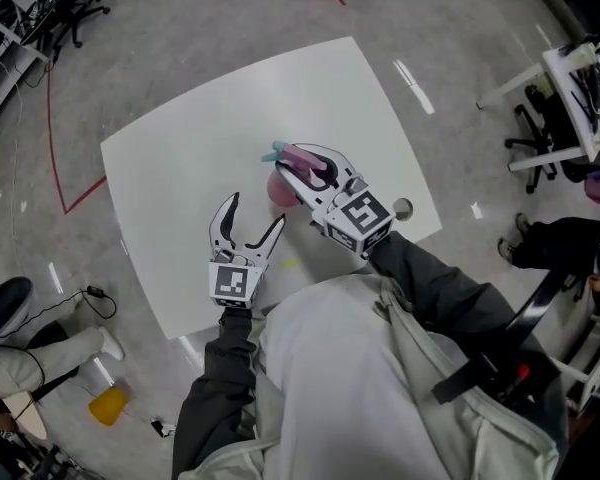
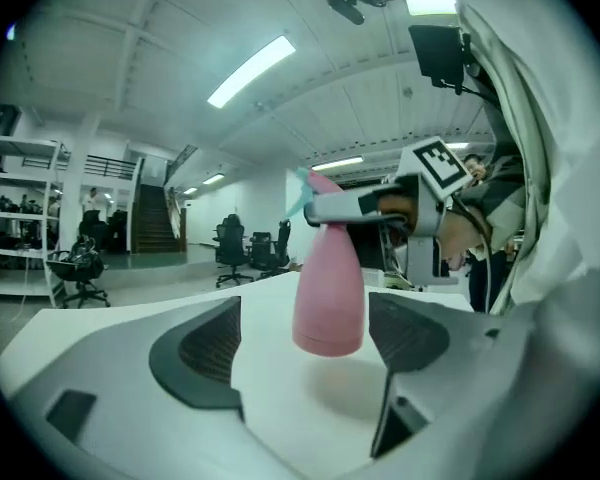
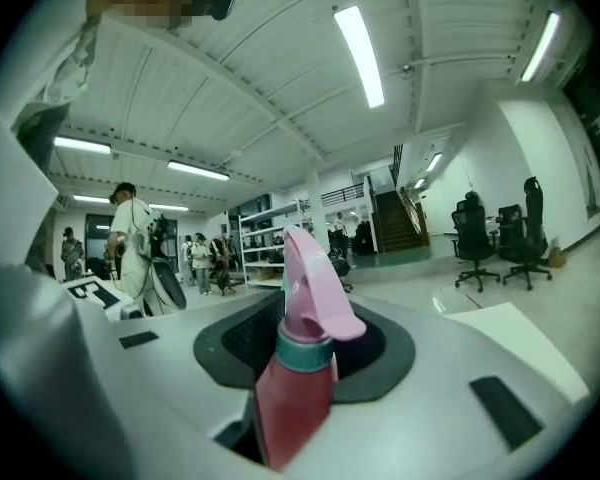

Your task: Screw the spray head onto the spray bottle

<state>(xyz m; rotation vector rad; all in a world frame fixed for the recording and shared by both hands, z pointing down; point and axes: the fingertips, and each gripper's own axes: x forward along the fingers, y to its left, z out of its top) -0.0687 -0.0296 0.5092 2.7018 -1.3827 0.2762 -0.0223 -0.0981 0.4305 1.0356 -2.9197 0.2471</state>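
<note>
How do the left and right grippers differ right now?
The left gripper is open with nothing between its fingers; the right gripper is shut on the bottle near its neck. The left sits low over the table; the right holds the bottle upright, seemingly just off the surface. Both carry marker cubes and point toward the bottle.

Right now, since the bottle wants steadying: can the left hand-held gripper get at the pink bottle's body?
Probably yes. The left hand-held gripper stands open and empty, facing the spray bottle, whose lower body is bare just ahead; the right hand-held gripper grips only near its top.
</note>
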